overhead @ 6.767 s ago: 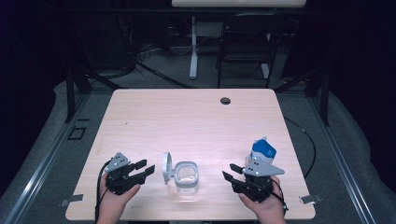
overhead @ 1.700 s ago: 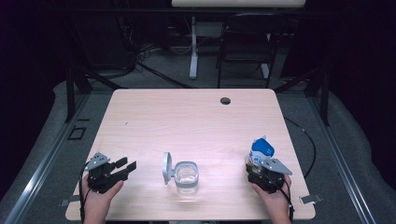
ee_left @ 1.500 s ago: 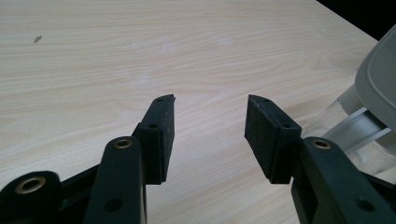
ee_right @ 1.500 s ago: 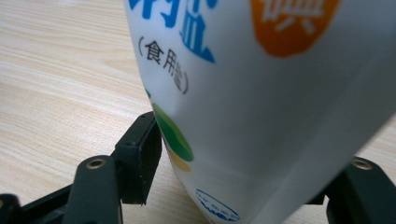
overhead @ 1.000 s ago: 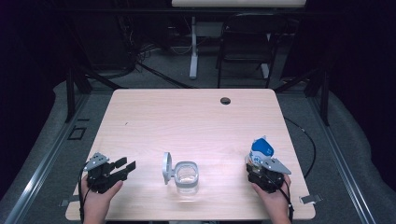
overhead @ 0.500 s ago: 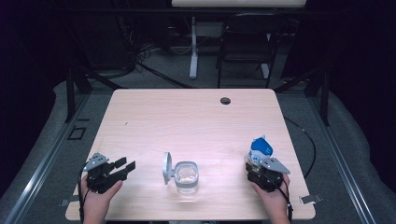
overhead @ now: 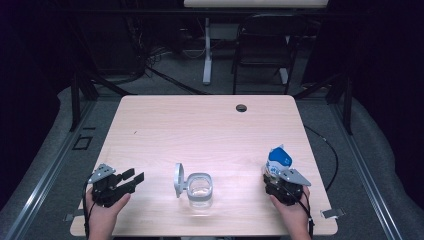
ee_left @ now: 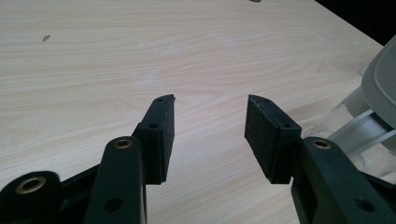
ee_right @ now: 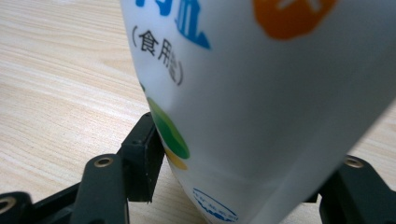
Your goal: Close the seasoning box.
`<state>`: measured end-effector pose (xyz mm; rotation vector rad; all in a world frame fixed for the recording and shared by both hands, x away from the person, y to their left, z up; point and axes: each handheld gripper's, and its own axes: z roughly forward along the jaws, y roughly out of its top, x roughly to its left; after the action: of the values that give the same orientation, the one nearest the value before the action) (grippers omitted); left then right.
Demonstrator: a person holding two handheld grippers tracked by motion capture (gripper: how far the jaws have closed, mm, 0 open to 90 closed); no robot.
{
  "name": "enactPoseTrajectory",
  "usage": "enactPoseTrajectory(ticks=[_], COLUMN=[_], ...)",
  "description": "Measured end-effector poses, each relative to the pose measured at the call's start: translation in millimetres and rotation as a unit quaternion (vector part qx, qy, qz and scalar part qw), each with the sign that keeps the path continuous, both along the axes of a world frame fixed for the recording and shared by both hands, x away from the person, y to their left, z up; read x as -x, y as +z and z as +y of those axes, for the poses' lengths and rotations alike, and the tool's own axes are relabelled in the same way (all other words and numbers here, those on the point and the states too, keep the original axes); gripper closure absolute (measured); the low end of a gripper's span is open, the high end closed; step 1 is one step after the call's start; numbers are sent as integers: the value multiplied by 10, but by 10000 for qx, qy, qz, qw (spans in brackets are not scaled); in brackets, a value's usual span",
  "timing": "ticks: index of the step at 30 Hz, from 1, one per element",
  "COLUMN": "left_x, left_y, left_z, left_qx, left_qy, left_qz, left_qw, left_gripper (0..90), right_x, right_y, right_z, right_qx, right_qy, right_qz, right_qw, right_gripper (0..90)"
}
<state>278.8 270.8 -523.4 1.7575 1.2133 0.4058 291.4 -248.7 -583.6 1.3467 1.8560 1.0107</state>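
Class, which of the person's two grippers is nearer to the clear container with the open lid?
Left. The left gripper sits just left of the clear container; the right gripper, around the white bag, is farther.

Right gripper [ee_right: 238, 186] jaws sit either side of a white printed pouch [ee_right: 261, 93], left pad touching its lower edge. Pouch stands on the wooden table [ee_right: 56, 84], tilted, blue/orange/green print.
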Motion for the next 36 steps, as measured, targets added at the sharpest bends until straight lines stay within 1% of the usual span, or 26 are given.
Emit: enactPoseTrajectory(ticks=[1,10,13,14,15,16,21,23,25,26,27,36], left_x=[0,1,1,1,0,0,-2,-1,-1,-1,-1,0], left_y=[-1,-5,-7,-8,-9,-10,-22,-24,-25,-25,-24,-22], left_z=[1,19,20,20,20,20,23,24,26,28,30,25], left_qx=[3,15,17,21,25,31,37,40,39,43,40,42], left_qy=[2,27,28,29,32,34,45,50,50,56,57,52], left_qz=[4,15,14,16,20,22,34,35,34,35,37,15], left_qw=[10000,10000,10000,10000,10000,10000,10000,10000,10000,10000,10000,10000], left_gripper=[530,530,530,530,530,530,530,530,530,530,530,530], right_x=[-3,-7,-6,-7,-12,-11,-5,-4,-4,0,-2,0], right_y=[4,9,14,21,10,16,11,1,0,5,0,0], right_z=[-9,-23,-30,-40,-31,-39,-47,-44,-44,-54,-61,-75], right_qx=[-2,-35,-1,46,-26,7,-21,-76,-75,-36,-77,-87], right_qy=[41,90,109,145,111,135,162,156,155,178,204,315], right_qz=[21,44,66,103,44,77,57,4,-5,27,5,0], right_qw=[10000,9999,9999,9998,9999,9999,9999,9998,9999,9998,9998,9995], right_gripper=[396,404,407,407,408,409,411,413,413,414,416,420])
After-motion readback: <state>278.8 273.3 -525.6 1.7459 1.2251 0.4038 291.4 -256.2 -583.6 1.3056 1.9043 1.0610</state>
